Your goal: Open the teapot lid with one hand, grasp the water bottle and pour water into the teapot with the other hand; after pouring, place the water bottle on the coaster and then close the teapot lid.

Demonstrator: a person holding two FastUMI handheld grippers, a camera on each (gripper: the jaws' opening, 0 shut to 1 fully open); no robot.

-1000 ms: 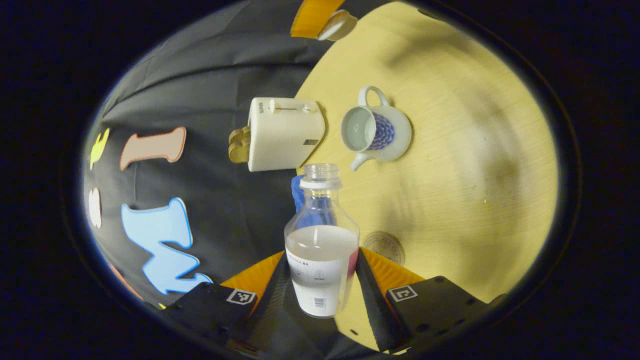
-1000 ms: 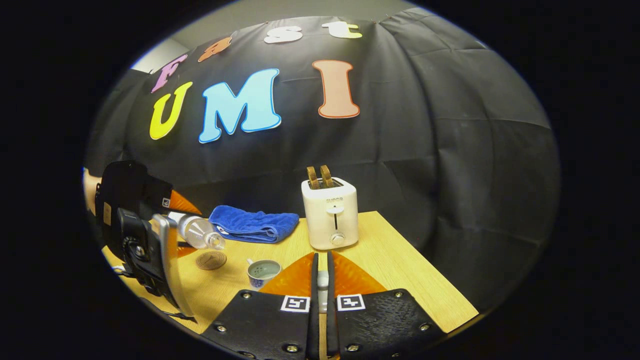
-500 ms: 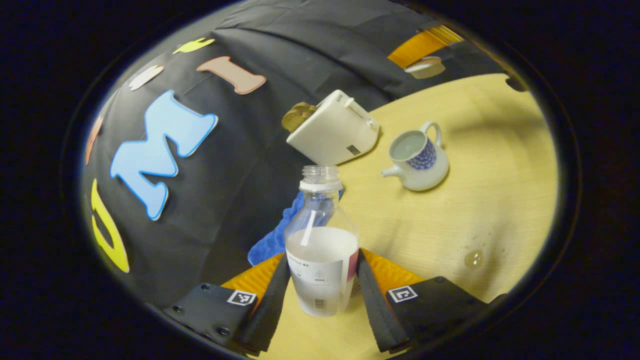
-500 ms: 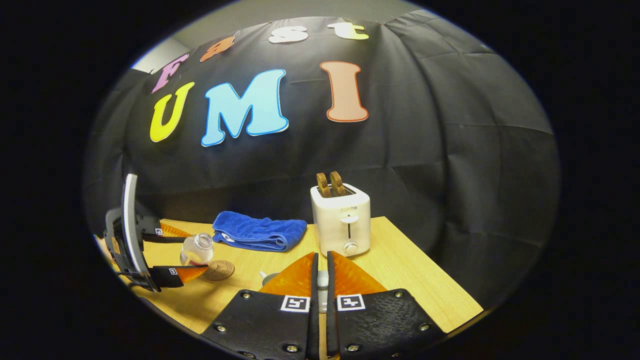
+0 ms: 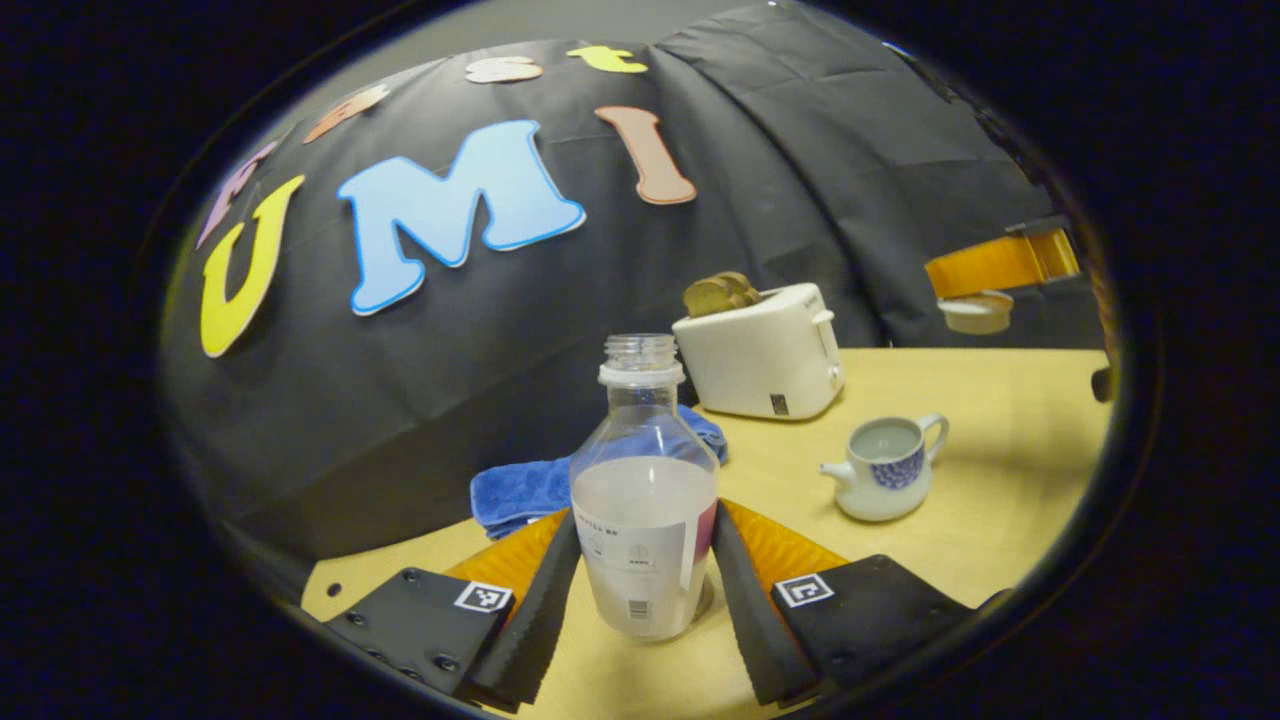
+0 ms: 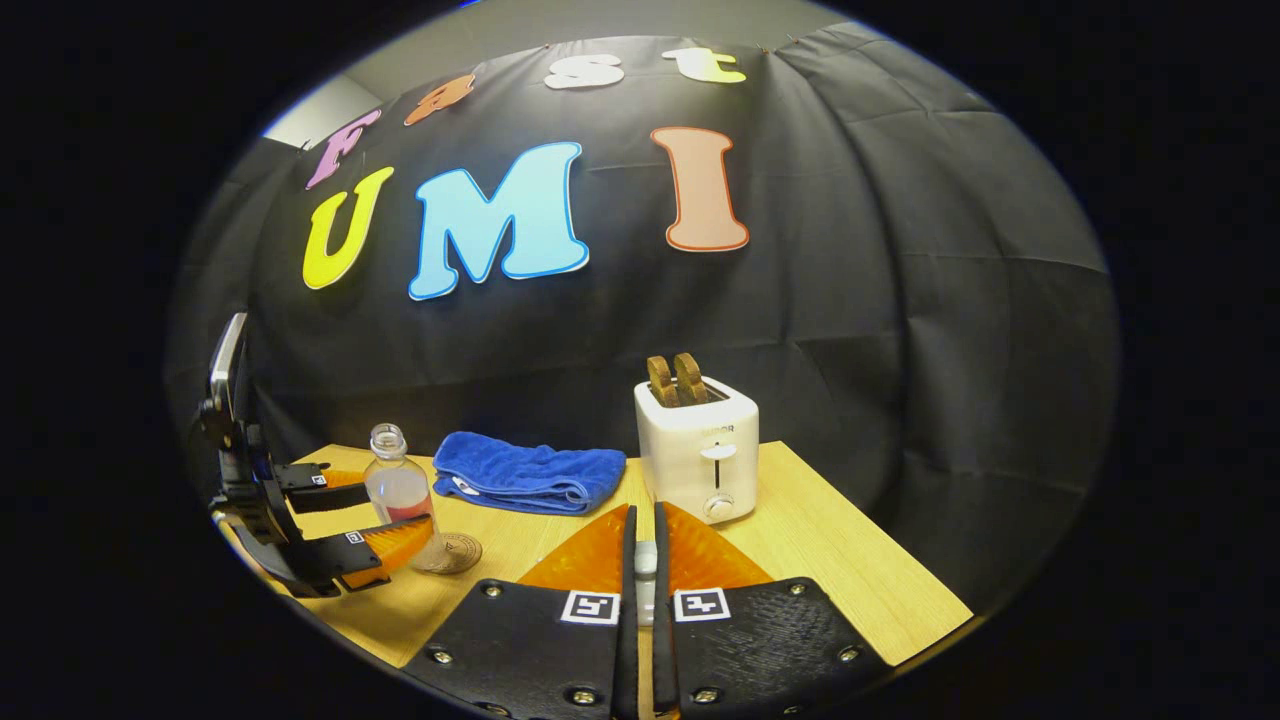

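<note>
A clear water bottle (image 5: 645,520) with no cap, about half full, stands upright between the fingers of my left gripper (image 5: 645,545), which is shut on it. In the right gripper view the bottle (image 6: 398,488) sits at the round brown coaster (image 6: 452,553), held by the left gripper (image 6: 372,512); its base is hidden, so contact is unclear. The white teapot (image 5: 885,470) with a blue pattern stands open to the right, water inside. My right gripper (image 6: 645,515) is shut on the teapot lid (image 6: 646,560), and it holds the lid (image 5: 975,312) in the air above the table.
A white toaster (image 6: 700,450) with two slices of toast stands at the back of the wooden table (image 6: 800,545). A folded blue towel (image 6: 530,475) lies left of it, behind the bottle. The table's right edge is close past the toaster.
The left gripper has swung the bottle from tilted near the teapot back to upright and lowered it leftward to the coaster. The right gripper rose slightly, still holding the lid.
</note>
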